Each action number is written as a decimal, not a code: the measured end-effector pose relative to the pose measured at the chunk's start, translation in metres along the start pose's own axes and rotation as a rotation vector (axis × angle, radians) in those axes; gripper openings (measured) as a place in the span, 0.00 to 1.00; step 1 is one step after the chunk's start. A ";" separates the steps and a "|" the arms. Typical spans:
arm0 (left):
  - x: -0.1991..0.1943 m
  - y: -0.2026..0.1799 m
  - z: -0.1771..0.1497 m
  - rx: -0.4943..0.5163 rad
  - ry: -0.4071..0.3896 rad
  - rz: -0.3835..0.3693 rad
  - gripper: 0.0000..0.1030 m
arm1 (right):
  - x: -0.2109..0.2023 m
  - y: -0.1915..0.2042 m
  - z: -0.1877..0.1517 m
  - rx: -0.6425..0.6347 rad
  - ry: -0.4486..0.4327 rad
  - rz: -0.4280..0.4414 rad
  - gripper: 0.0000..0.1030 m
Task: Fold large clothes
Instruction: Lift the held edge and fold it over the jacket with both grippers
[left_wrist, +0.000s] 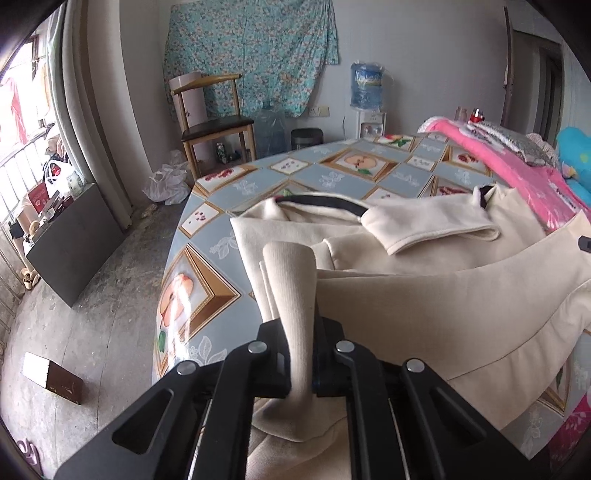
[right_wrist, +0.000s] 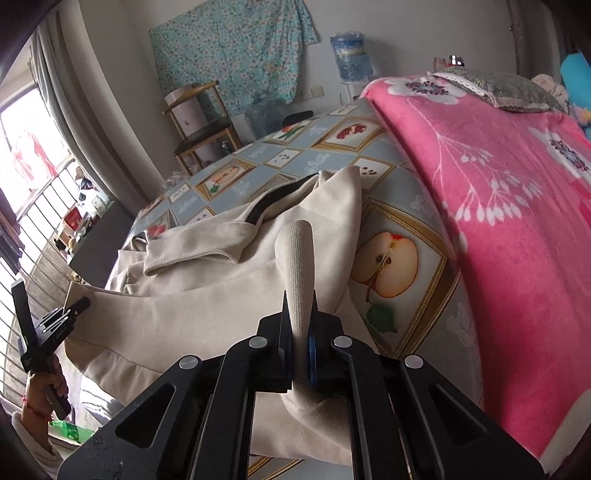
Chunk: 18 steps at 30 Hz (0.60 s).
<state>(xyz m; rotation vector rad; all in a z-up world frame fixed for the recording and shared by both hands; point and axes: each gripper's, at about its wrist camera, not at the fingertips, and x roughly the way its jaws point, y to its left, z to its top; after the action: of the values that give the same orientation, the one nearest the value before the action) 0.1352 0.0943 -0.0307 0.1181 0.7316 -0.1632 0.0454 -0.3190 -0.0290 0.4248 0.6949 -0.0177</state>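
Observation:
A large cream garment (left_wrist: 424, 302) with a black-lined collar (left_wrist: 325, 201) lies across the fruit-patterned table (left_wrist: 207, 273). My left gripper (left_wrist: 301, 354) is shut on a ribbed fold of its hem, which sticks up between the fingers. In the right wrist view the same cream garment (right_wrist: 207, 295) spreads to the left, and my right gripper (right_wrist: 301, 350) is shut on another ribbed bunch of its hem. The left gripper (right_wrist: 79, 306) shows at the far left of that view, held by a hand (right_wrist: 44, 384), with the lifted hem stretched between the two grippers.
A pink floral blanket (right_wrist: 498, 206) covers the table's right side, with a grey cushion (right_wrist: 502, 90) on it. A wooden chair (left_wrist: 212, 125), water bottles (left_wrist: 365, 86) and a white plastic bag (left_wrist: 166, 182) stand beyond the table. A dark panel (left_wrist: 74, 243) and a small box (left_wrist: 53, 376) sit on the floor at left.

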 end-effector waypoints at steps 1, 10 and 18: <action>-0.008 0.000 0.001 -0.006 -0.018 -0.002 0.07 | -0.007 0.001 -0.001 0.003 -0.020 0.002 0.06; -0.063 0.001 0.023 -0.059 -0.191 0.010 0.06 | -0.036 0.010 0.029 -0.022 -0.111 0.064 0.06; -0.029 0.027 0.083 -0.135 -0.202 -0.047 0.06 | -0.003 0.022 0.108 -0.091 -0.145 0.127 0.06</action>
<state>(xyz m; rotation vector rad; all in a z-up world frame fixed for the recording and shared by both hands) 0.1738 0.1105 0.0513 -0.0436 0.5418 -0.1672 0.1129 -0.3406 0.0553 0.3757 0.5228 0.1017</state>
